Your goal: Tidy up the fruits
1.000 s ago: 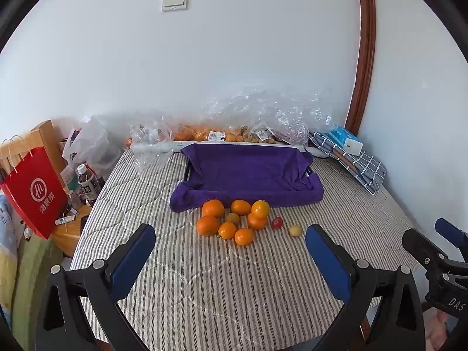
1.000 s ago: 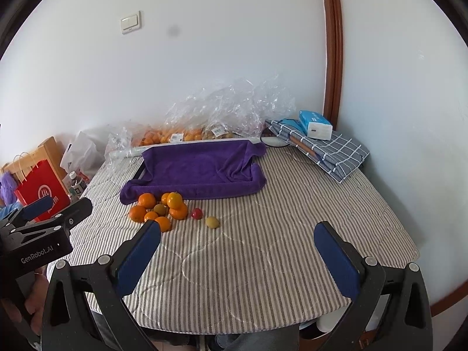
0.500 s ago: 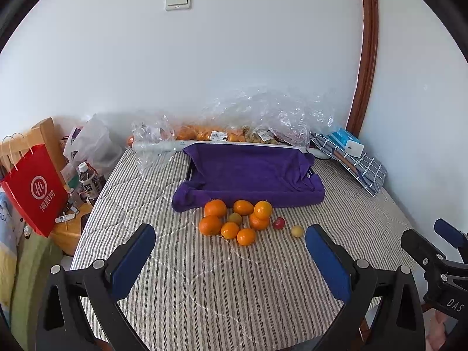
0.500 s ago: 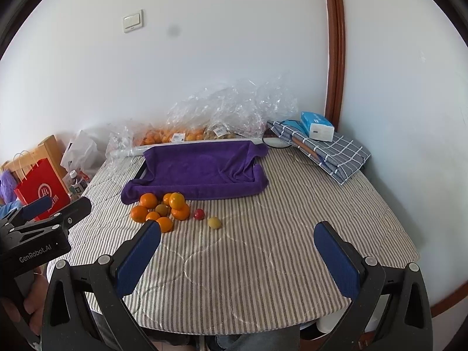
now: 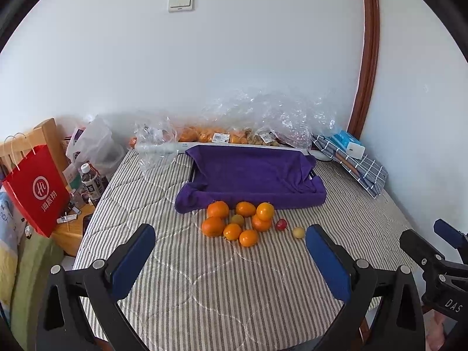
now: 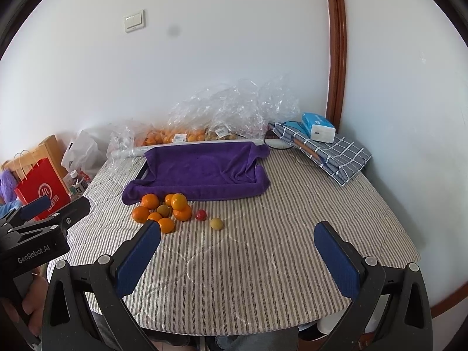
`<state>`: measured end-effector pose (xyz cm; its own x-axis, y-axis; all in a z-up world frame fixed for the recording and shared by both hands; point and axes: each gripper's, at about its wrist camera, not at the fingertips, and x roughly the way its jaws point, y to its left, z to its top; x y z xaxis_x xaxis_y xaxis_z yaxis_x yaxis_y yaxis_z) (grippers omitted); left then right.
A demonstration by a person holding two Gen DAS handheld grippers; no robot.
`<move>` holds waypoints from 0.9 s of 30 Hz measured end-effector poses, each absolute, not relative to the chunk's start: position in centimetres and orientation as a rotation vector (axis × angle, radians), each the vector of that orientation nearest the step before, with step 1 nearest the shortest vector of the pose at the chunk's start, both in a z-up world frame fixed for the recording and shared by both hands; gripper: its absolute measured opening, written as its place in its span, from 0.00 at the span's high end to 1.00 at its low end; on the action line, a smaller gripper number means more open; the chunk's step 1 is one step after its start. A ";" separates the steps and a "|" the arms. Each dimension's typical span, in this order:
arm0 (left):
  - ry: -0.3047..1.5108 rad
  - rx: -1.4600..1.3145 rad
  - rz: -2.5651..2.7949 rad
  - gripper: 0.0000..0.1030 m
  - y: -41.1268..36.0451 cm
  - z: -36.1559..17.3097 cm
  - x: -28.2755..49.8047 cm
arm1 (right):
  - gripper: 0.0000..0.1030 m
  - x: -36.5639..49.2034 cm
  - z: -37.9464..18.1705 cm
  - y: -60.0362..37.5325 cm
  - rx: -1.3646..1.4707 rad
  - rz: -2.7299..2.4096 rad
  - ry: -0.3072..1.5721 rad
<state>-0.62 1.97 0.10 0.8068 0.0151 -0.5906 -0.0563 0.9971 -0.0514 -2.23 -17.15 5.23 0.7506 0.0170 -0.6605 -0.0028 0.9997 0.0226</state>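
Note:
Several oranges (image 5: 238,222) lie in a cluster on the striped table, just in front of a tray lined with a purple towel (image 5: 251,175). A small red fruit (image 5: 281,224) and a small yellow fruit (image 5: 298,232) lie to their right. The same oranges (image 6: 163,210), red fruit (image 6: 200,215), yellow fruit (image 6: 216,223) and towel tray (image 6: 201,172) show in the right wrist view. My left gripper (image 5: 231,260) is open and empty, near the table's front edge. My right gripper (image 6: 238,259) is open and empty, also short of the fruit.
Clear plastic bags of fruit (image 5: 234,134) lie against the back wall. A folded checked cloth with a tissue box (image 6: 318,143) sits at the back right. A red paper bag (image 5: 35,187) and bottles (image 5: 90,181) stand off the table's left edge.
Both grippers have drifted slightly; the fruit and tray sit a little higher and to the right in the views. Nothing on the table has moved.

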 end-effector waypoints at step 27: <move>0.650 -0.083 0.032 0.00 2.7 -0.7 0.7 | 0.00 -1.2 4.4 -16.4 -0.016 0.005 0.729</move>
<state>0.70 2.69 -0.73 0.7957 0.0035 -0.6057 -0.0554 0.9962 -0.0671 -1.22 -16.39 4.36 0.7456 -0.0012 -0.6664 -0.0102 0.9999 -0.0131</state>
